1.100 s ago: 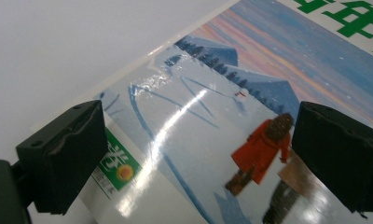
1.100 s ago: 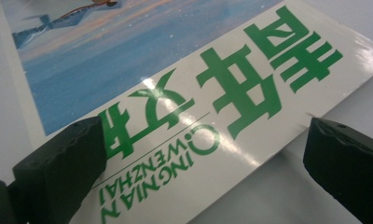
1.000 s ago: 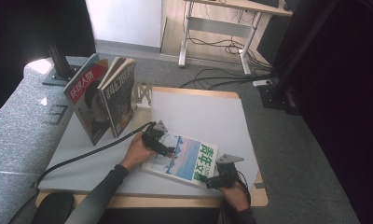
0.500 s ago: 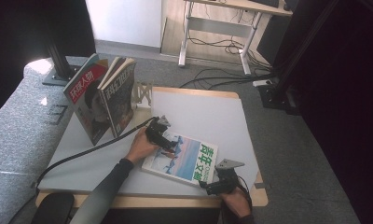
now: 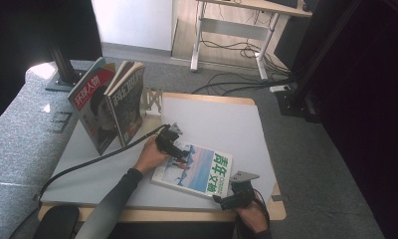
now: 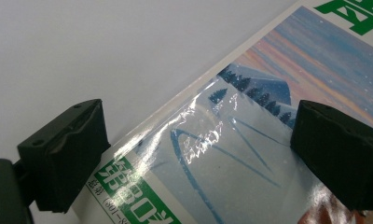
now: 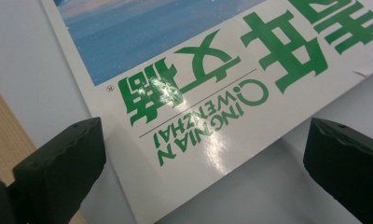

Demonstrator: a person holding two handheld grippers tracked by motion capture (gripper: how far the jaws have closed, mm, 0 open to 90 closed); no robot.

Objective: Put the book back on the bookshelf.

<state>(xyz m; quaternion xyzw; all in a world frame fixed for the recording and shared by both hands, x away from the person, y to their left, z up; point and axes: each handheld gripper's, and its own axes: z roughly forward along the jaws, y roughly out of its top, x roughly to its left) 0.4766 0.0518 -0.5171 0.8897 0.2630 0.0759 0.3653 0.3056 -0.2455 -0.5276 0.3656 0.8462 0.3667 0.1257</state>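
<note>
Magazine (image 5: 194, 170) lies flat beneath left gripper (image 5: 179, 150) and right gripper (image 5: 226, 200), both wide open.

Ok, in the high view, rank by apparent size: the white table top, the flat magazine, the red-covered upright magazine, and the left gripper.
1. white table top
2. flat magazine and red-covered upright magazine: they look alike, and the upright one is tilted, so no ranking.
3. left gripper

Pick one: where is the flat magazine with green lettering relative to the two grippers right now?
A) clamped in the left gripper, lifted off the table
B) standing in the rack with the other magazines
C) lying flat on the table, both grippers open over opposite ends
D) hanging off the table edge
C: the magazine lies flat on the table, with the left gripper and right gripper each open over an end, jaws apart.
</note>
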